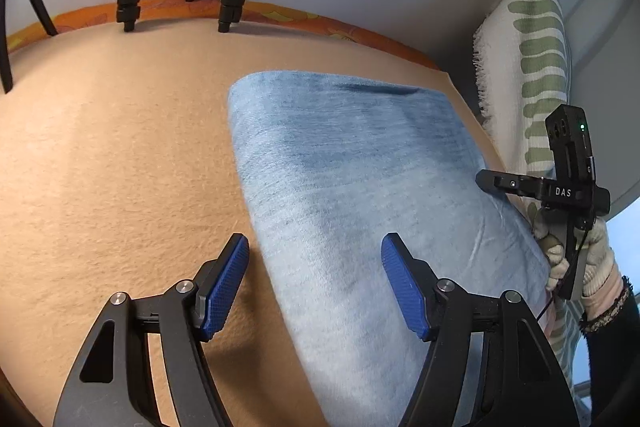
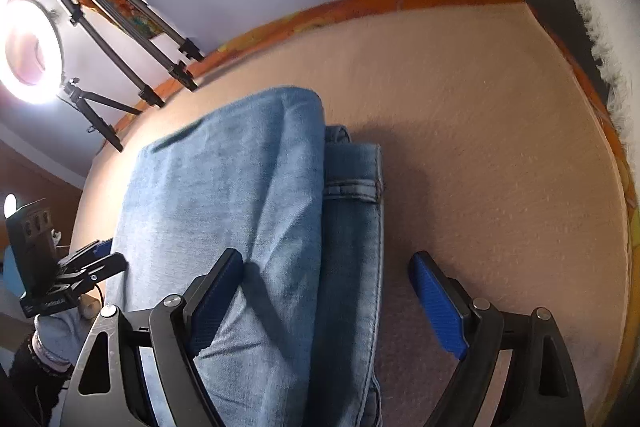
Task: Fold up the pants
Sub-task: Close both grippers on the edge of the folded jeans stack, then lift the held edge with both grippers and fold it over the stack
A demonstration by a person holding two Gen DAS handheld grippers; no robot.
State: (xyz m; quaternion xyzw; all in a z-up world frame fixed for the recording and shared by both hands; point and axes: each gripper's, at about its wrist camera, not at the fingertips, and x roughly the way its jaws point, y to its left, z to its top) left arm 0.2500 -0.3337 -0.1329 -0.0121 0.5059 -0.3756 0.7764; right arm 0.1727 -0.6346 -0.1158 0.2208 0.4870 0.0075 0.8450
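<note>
Left hand-held gripper (image 1: 314, 283): jaws wide apart, holding nothing. It hovers over the near left edge of the pants (image 1: 360, 195); one blue pad sits above the blanket (image 1: 100, 167), the other above denim. Pants are folded into a light-blue stack lying flat on the peach blanket, stretching ahead of this hand-held gripper.

Right hand-held gripper (image 2: 328, 291): jaws also wide apart, nothing clamped. The folded top layer (image 2: 224, 195) sits ahead and to its left, the waistband (image 2: 354, 187) directly ahead between the pads. Its left pad touches or just overlaps the denim; cannot tell which.

Tripod legs (image 1: 230, 7) stand at the blanket's far edge; striped pillow (image 1: 536, 67) lies beyond the pants' right side.
</note>
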